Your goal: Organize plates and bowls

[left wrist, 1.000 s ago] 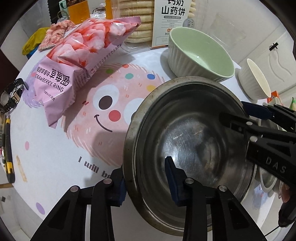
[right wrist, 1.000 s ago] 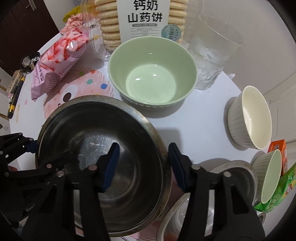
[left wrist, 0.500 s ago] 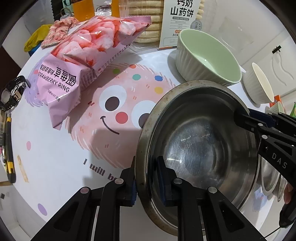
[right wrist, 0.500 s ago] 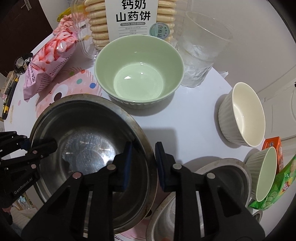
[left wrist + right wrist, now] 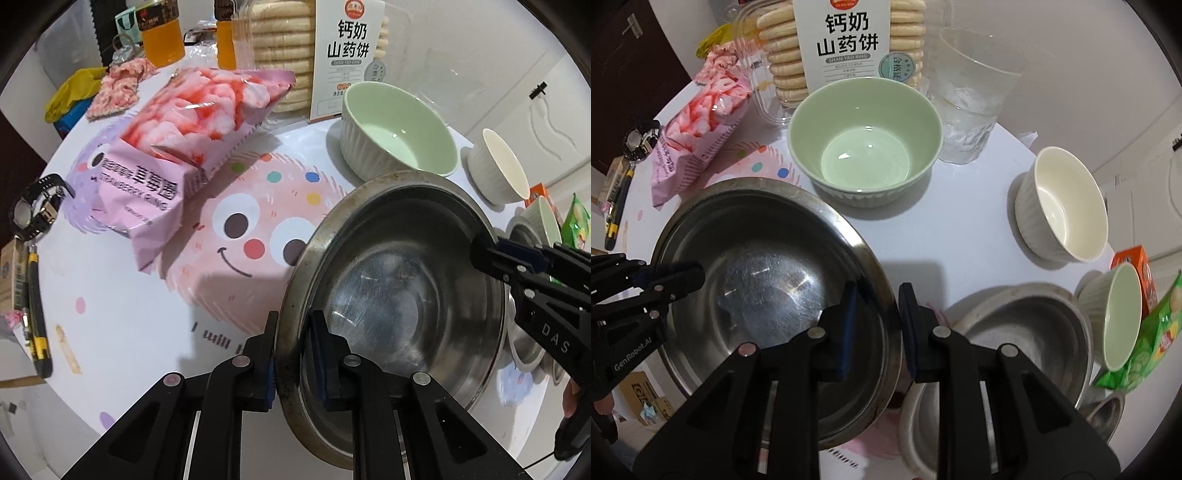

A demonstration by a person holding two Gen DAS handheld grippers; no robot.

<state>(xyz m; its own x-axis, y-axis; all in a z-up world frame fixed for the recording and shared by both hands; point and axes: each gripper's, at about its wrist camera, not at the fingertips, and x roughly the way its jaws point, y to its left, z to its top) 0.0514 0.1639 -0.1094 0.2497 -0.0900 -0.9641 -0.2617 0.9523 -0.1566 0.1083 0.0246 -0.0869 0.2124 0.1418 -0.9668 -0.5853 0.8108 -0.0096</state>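
Snacks crowd the left: a strawberry ring bag (image 5: 177, 147), then biscuits (image 5: 846, 48) behind the green bowl (image 5: 864, 140). Only the right wrist view shows another steel basin (image 5: 1027, 332) beside it. Left gripper (image 5: 293, 354) and right gripper (image 5: 877, 328) are closing on opposite rims of the scuffed steel bowl (image 5: 399, 288).

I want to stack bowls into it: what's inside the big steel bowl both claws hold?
The steel bowl holds nothing but one finger of each claw; its scratched bottom shows bare.
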